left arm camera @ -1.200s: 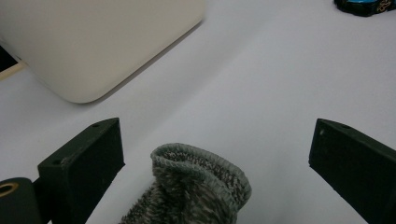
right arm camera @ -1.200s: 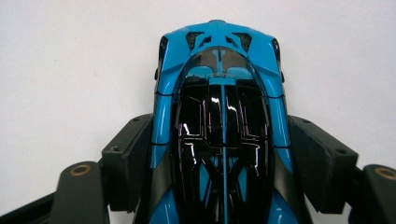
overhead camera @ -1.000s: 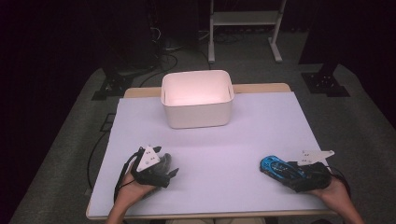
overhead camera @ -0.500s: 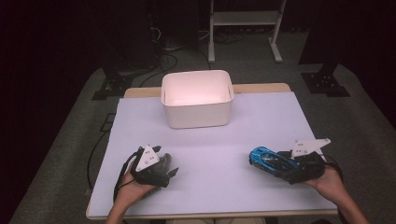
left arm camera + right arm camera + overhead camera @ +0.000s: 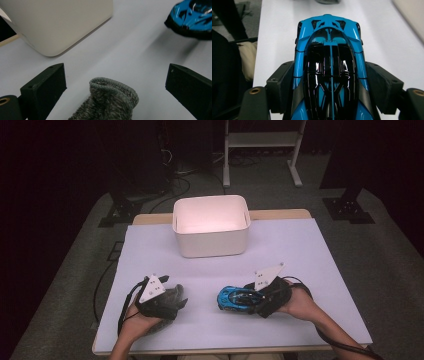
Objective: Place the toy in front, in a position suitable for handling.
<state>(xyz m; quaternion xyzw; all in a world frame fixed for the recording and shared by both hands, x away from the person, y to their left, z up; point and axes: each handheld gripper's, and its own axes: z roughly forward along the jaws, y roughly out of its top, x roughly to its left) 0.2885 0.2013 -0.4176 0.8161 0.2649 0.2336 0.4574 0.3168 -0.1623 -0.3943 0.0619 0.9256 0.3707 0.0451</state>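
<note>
Car (image 5: pixel 235 297), clamped in the right fingers (image 5: pixel 329 82), has shifted from lower right toward lower centre, likely heading for the bin (image 5: pixel 211 225). Left fingers (image 5: pixel 117 85) gape around a sock (image 5: pixel 110 100).

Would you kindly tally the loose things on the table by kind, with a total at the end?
Toy cars: 1, the blue toy car held in the right tongs
Socks: 1, the grey sock lying between the open left tongs
Bins: 1, the white bin at the far side
Total: 3
</note>
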